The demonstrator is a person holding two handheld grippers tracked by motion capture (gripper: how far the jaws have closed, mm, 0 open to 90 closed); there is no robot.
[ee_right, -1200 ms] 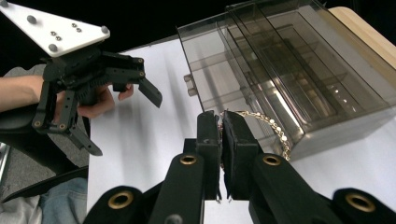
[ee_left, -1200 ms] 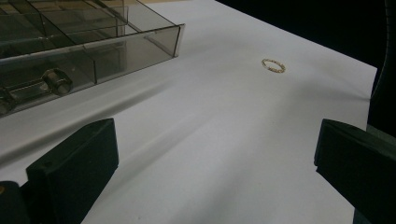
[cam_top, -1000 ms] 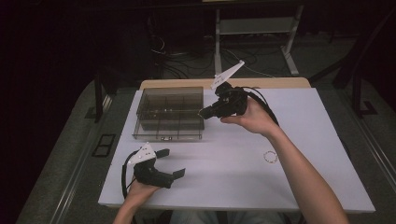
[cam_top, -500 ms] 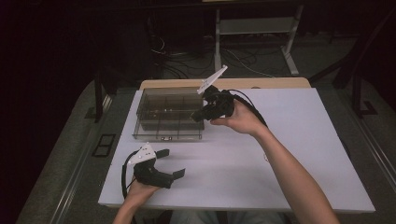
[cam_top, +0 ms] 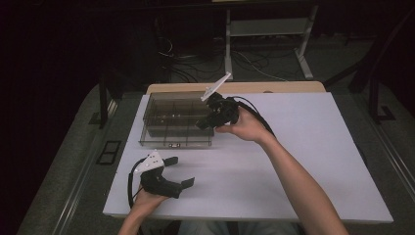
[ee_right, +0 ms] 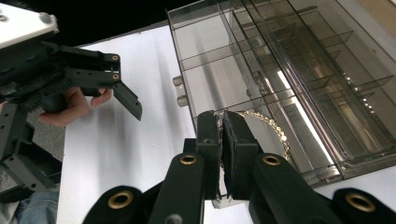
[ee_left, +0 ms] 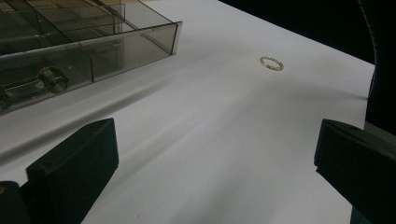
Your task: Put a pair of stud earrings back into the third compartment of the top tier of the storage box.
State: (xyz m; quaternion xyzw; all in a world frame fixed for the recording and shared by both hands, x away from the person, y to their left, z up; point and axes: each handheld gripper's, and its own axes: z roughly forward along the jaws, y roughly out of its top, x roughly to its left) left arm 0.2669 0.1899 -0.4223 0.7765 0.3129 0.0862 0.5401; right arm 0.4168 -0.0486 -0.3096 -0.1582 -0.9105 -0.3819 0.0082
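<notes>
The right gripper [ee_right: 222, 126] is hanging over the near corner of the clear compartment box [cam_top: 169, 120], its jaws pressed together on what appears to be a gold bracelet [ee_right: 275, 130]. The left gripper [cam_top: 178, 171] is resting on the white tabletop [cam_top: 303, 166], jaws wide apart, with a small ring [ee_left: 271, 63] lying beyond.

Gold chain [ee_right: 275, 133]: partly hidden behind right gripper [ee_right: 222, 126]; organizer box [ee_right: 299, 84]: cut off at frame edge.
</notes>
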